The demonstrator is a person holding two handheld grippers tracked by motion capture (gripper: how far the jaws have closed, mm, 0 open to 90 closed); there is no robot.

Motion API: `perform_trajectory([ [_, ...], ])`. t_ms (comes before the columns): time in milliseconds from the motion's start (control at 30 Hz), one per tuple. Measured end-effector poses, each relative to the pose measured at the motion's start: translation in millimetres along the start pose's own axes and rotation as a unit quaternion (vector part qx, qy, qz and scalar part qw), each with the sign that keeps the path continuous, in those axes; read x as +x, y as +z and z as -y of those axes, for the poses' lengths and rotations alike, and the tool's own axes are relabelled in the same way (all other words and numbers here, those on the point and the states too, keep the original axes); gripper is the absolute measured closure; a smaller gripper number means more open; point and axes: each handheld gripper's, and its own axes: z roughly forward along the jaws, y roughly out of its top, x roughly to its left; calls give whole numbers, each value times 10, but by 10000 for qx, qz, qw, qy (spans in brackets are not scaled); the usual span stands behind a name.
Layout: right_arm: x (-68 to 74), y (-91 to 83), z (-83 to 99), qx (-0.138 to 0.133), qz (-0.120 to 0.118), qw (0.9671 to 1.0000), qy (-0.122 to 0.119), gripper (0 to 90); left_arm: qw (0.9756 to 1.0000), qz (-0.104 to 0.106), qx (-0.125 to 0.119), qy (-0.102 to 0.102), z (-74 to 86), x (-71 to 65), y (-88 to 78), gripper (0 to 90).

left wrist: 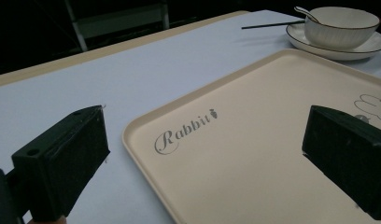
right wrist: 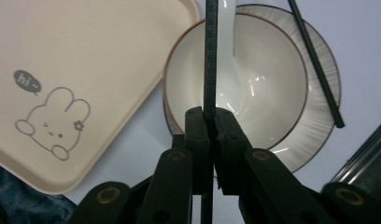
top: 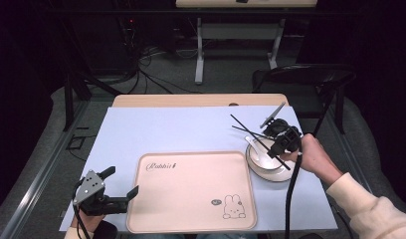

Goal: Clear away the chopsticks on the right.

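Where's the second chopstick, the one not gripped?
In the right gripper view, the loose chopstick lies across the plate's right rim, beside the bowl.

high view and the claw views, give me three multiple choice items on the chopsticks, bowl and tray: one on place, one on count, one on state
1. Where does the bowl stand?
A. on the tray
B. on a plate beside the tray
C. on the floor

2. How many black chopsticks show near the bowl?
A. two
B. five
C. none

3. How is the right claw?
A. wide open above the tray
B. shut on a spoon
C. shut on a chopstick

Answers:
1 B, the right claw view shows the bowl on the plate, just off the edge of the tray.
2 A, one chopstick is held over the bowl and the other chopstick lies across the plate's rim.
3 C, its jaws are pressed together on the held chopstick, while the left claw stands open at the tray's near corner.
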Motion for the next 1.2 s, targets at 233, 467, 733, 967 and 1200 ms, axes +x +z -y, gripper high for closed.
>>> perform_trajectory([
  [233, 202, 66, 67, -69, -231, 9997, 37, 853, 10000, 2, -23, -16, 2, 6, -5, 0],
  [467, 359, 180, 116, -338, -555, 9977, 216, 853, 10000, 1, -22, -19, 2, 9, -5, 1],
  [733, 510, 379, 155, -499, -751, 9946, 514, 852, 10000, 6, -18, -9, 2, 13, -8, 0],
  [967, 687, 544, 213, -718, -963, 9907, 636, 852, 10000, -4, -14, -15, 3, 15, -10, 0],
  [1200, 786, 740, 286, -722, -1196, 9864, 871, 851, 10000, 1, -36, -22, 5, 15, -13, 1],
])
